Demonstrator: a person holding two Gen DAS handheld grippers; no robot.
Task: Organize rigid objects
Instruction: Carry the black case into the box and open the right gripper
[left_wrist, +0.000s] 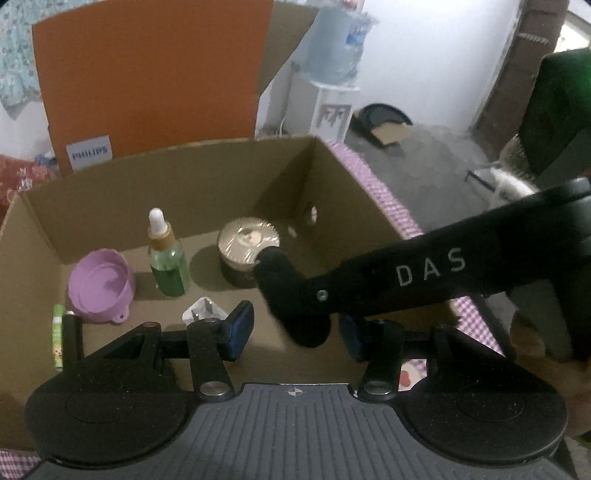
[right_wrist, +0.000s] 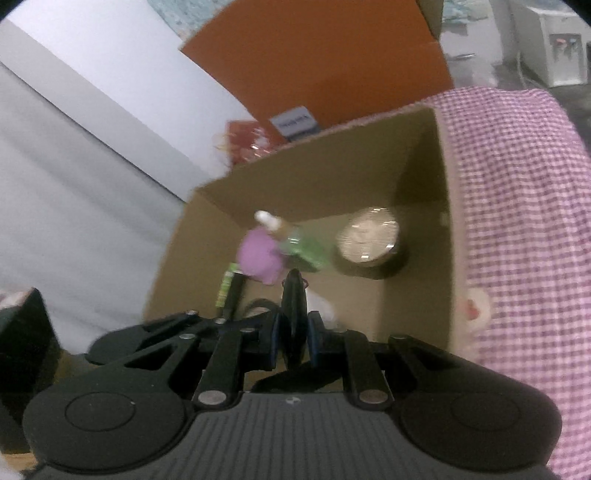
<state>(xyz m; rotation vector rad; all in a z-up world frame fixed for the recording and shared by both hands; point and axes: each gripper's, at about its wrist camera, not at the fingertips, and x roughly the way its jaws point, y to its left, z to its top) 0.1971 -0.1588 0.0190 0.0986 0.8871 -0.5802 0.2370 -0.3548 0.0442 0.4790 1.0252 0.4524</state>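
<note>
An open cardboard box (left_wrist: 325, 173) holds a purple cup (left_wrist: 101, 288), a green dropper bottle (left_wrist: 166, 264), a round tin with a shiny lid (left_wrist: 247, 240), a white plug (left_wrist: 203, 314) and a thin green tube (left_wrist: 58, 338). My left gripper (left_wrist: 295, 328) is open and empty above the box's near side. My right gripper (right_wrist: 294, 339) is shut on a flat black object (right_wrist: 294, 314) and holds it over the box (right_wrist: 439, 192). In the left wrist view the right gripper's black arm (left_wrist: 424, 273) reaches in from the right, its held black object (left_wrist: 280, 280) next to the tin.
The box stands on a purple checked cloth (right_wrist: 517, 206). An orange Philips box (left_wrist: 147, 81) stands behind it. A water dispenser (left_wrist: 332, 92) stands on the floor at the back right. A dark box (right_wrist: 22, 339) is at the left.
</note>
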